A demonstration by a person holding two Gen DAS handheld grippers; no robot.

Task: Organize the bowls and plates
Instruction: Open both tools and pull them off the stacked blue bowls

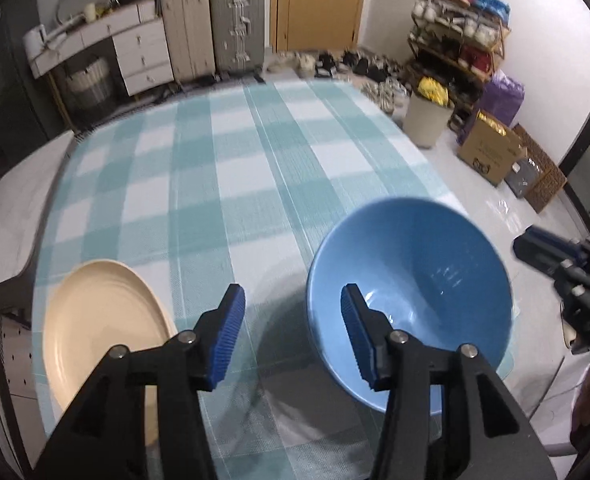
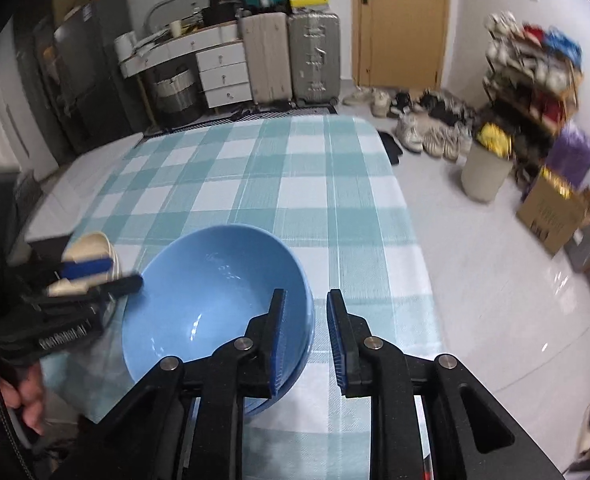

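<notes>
Blue bowl (image 1: 427, 280) on checked cloth (image 1: 223, 184), cream plate (image 1: 103, 320) apparently beside it

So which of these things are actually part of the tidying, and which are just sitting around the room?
Part of the job:
- blue bowl
- cream plate

Just lying about:
- suitcases
- drawer unit
- shoe rack
- bin
- cardboard box

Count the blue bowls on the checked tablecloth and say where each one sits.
1, possibly more. A blue bowl sits near the cloth's right edge, right of the cream plate. A doubled rim line beside the right gripper hints at a second bowl nested underneath; I cannot tell.
</notes>
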